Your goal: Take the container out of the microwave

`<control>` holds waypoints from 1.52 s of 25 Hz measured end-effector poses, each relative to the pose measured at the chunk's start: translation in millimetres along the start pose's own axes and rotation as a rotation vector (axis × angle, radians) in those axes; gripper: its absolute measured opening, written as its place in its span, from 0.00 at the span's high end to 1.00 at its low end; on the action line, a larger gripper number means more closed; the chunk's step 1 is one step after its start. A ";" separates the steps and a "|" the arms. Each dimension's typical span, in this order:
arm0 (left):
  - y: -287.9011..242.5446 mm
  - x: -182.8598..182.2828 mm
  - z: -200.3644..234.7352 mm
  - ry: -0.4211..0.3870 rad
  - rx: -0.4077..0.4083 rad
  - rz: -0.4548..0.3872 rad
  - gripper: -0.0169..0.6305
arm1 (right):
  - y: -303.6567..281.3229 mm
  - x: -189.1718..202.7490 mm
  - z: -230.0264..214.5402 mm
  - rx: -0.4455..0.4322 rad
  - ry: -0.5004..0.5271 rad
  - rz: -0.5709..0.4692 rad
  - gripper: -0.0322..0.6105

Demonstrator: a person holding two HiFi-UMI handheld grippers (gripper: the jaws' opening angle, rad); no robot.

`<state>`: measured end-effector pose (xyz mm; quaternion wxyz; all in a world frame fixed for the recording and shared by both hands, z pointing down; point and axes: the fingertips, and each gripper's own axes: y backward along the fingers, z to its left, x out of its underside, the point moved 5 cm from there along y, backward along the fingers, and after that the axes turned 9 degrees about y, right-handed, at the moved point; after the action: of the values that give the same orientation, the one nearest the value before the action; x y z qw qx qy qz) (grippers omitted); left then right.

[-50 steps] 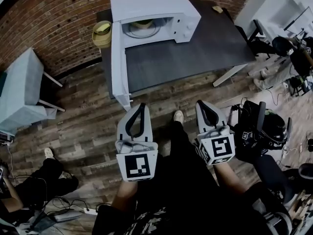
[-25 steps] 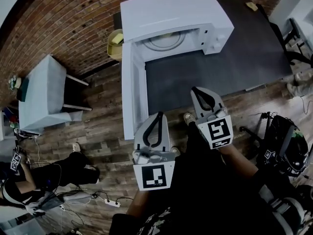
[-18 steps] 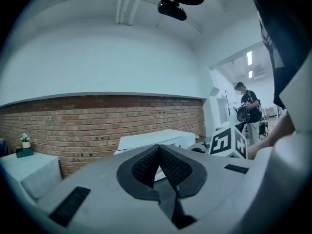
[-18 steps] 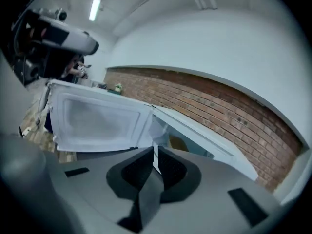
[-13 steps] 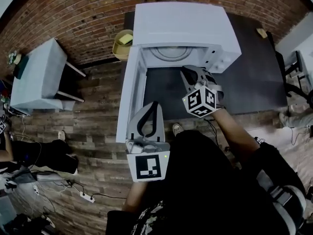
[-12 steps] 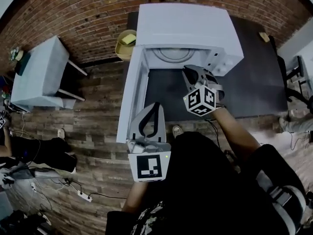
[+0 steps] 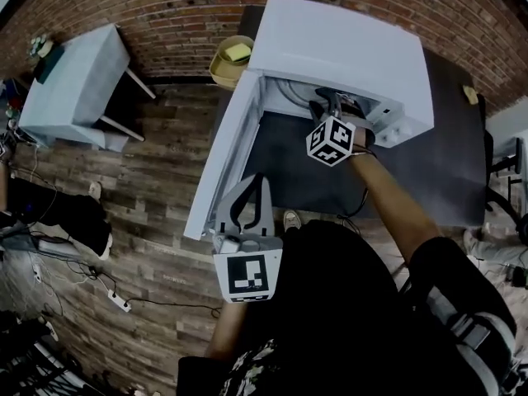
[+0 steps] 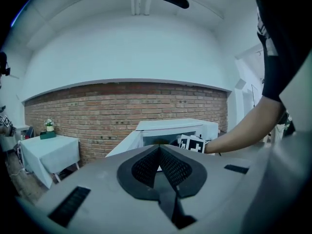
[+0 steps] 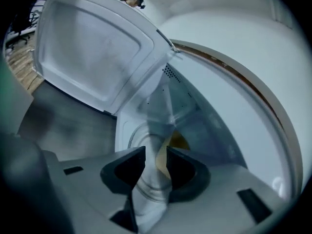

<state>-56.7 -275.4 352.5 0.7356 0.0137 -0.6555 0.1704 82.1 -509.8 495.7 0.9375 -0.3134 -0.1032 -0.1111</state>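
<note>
A white microwave [image 7: 346, 48] sits on a dark bench [image 7: 445, 155] by a red brick wall [image 7: 148, 7]. Its door [image 7: 223, 172] hangs wide open and swings out to the left in the head view.

The right gripper [image 7: 330, 110] reaches into the mouth of the microwave. Its marker cube [image 7: 332, 139] sits just outside the opening. In the right gripper view its jaws stand a good way apart, and they have just been opening. Nothing is pinched between them. Through the gap you can see the round glass plate [image 9: 146, 145] on the oven floor.

The container [image 9: 176, 141] looks yellowish. It is inside the microwave, on the glass plate, just past the tips of the right gripper's [image 9: 156, 152] jaws and a bit to their right. The jaws do not touch it. The inside of the open door [image 9: 92, 48] fills the upper left of that view.

The left gripper [image 7: 256, 190] is held low, near the person's body, well back from the microwave and close to the outer edge of the door. In the left gripper view its jaws [image 8: 159, 147] are pressed together and hold nothing. It points at the microwave [image 8: 175, 128] from far off.

A yellow bowl [image 7: 221, 71] stands just left of the microwave. A small white bench [image 7: 66, 73] stands apart on the wood floor [image 7: 140, 246].
</note>
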 end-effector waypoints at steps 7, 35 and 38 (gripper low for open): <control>-9.5 12.4 7.6 0.004 -0.064 0.073 0.96 | -50.6 12.1 -3.0 0.014 0.003 0.053 0.61; -43.9 5.2 -17.8 -0.154 -0.063 0.144 0.96 | -68.4 19.5 -25.6 -0.058 -0.080 -0.011 0.82; -44.1 6.4 -19.3 -0.148 -0.056 0.140 0.96 | -55.0 9.3 -26.4 -0.084 -0.096 -0.052 0.82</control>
<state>-25.8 -310.7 365.0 0.6716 -0.0401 -0.7118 0.2017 79.3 -570.1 508.5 0.9142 -0.3548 -0.1514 -0.1243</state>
